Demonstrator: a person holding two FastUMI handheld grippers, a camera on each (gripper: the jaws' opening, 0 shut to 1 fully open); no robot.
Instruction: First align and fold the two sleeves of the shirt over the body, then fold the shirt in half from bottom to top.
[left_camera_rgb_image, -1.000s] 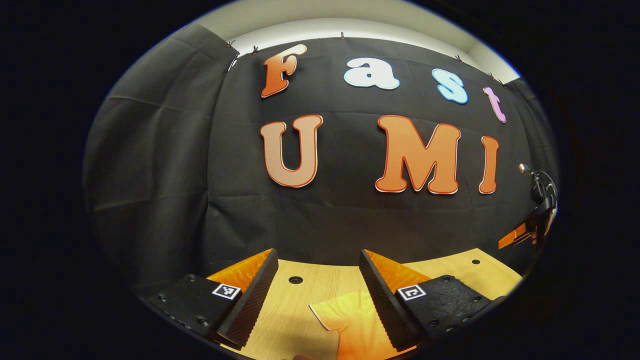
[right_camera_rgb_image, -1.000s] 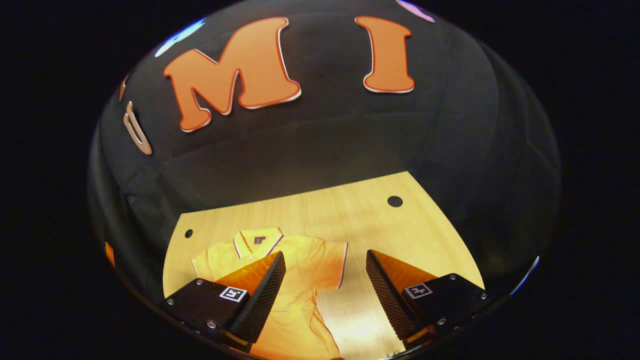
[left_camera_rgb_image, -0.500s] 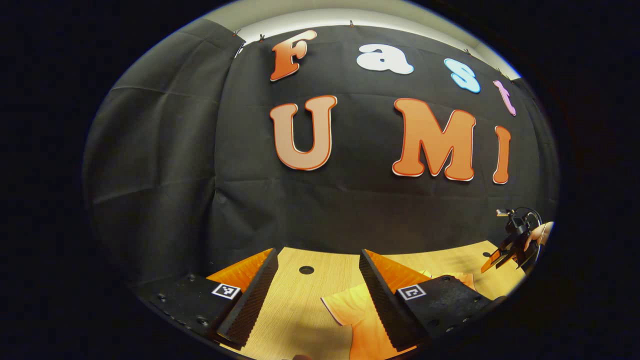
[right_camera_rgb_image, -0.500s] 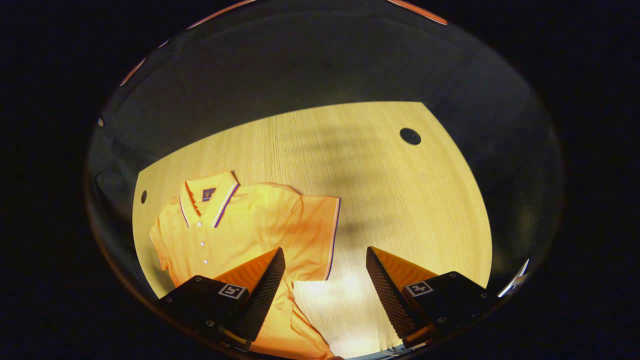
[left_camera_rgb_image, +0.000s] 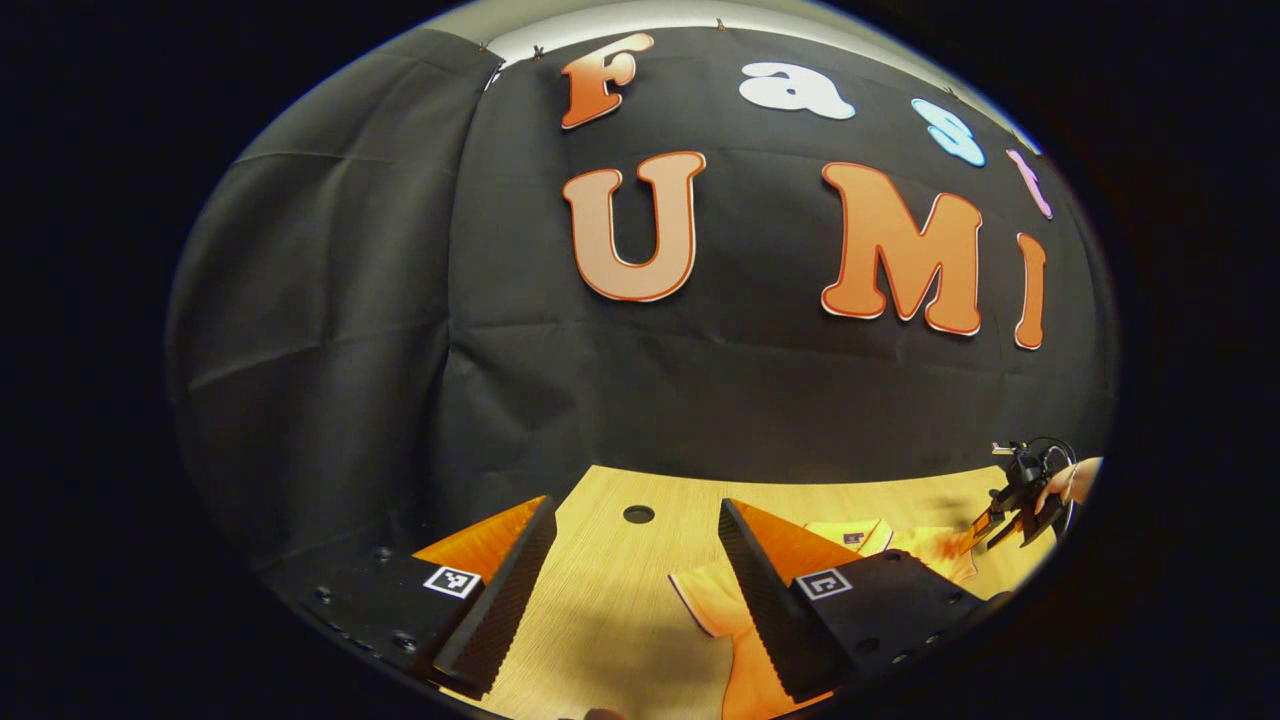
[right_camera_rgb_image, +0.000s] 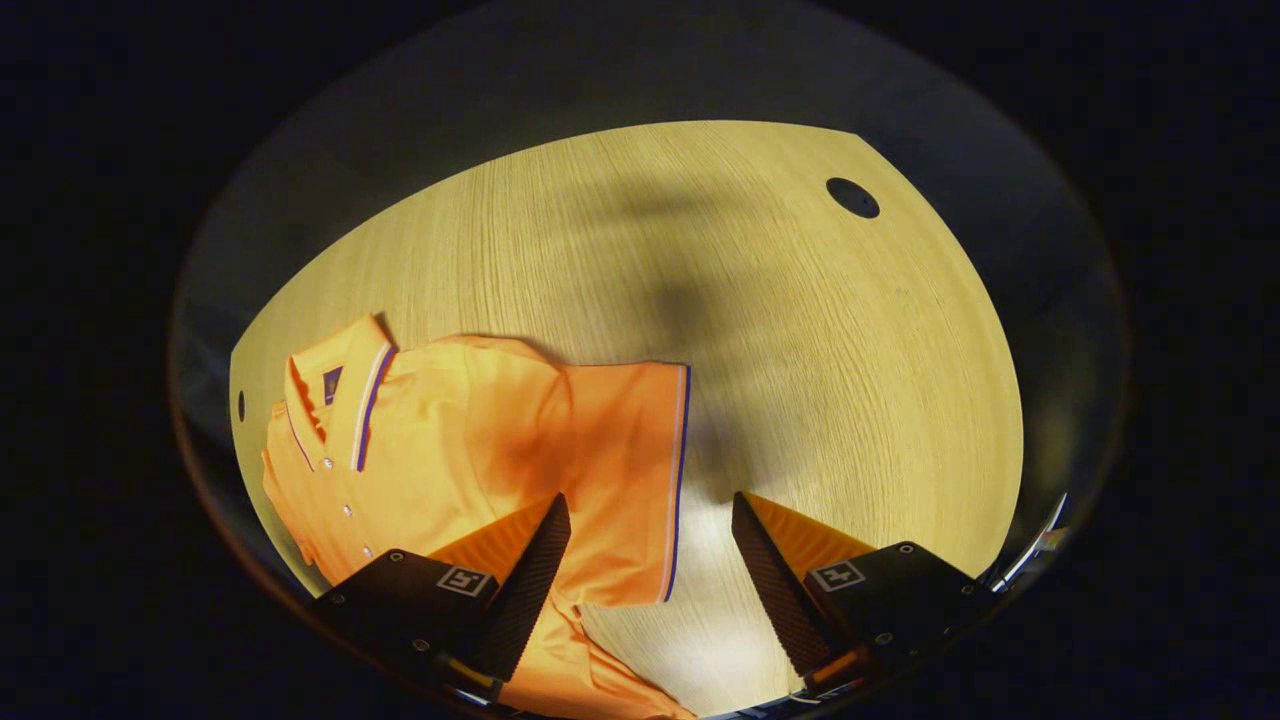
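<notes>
An orange polo shirt (right_camera_rgb_image: 470, 440) with a striped collar lies flat on the wooden table (right_camera_rgb_image: 800, 350), front up. In the right gripper view its sleeve (right_camera_rgb_image: 630, 480) spreads out toward the table's middle. My right gripper (right_camera_rgb_image: 645, 560) hangs open above that sleeve's trimmed hem, touching nothing. In the left gripper view the shirt's other sleeve (left_camera_rgb_image: 705, 600) lies beside my right-hand finger. My left gripper (left_camera_rgb_image: 635, 590) is open over bare wood, holding nothing. The right gripper (left_camera_rgb_image: 1010, 500), held by a hand, shows at the far right of the left gripper view, above the shirt's collar (left_camera_rgb_image: 860, 535).
The table has a round cable hole (right_camera_rgb_image: 852, 197) near its far corner and another hole (left_camera_rgb_image: 638, 514) ahead of my left gripper. Black cloth walls the booth close behind the table's back edge.
The right gripper view has tilted down and come closer to the shirt, so the sleeve looms larger. The left gripper view has shifted, bringing more of the shirt and collar into sight.
</notes>
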